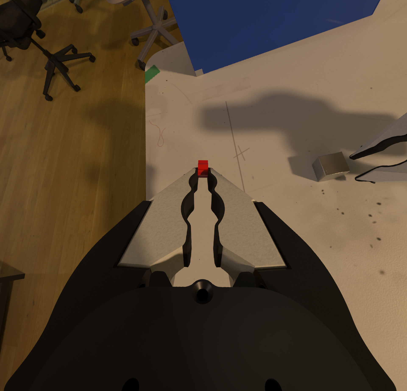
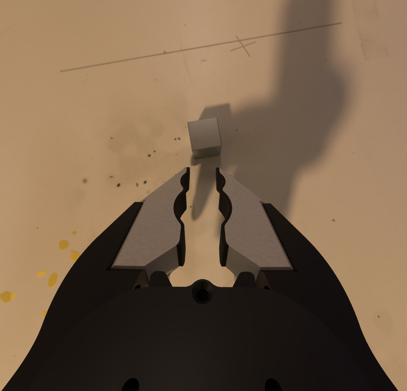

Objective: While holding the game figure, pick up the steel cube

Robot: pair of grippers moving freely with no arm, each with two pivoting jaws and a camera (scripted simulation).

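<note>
L claw (image 1: 202,171) clamped on red figure (image 1: 202,168), frame centre, to keep it | R claw (image 2: 202,171) apart, I line it on cube (image 2: 204,137) resting mid-frame on worktop (image 2: 88,116)

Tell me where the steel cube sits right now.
The steel cube rests on the tabletop just ahead of the open right gripper, not yet between its fingers. In the left wrist view it lies far right, beside those fingertips.
</note>
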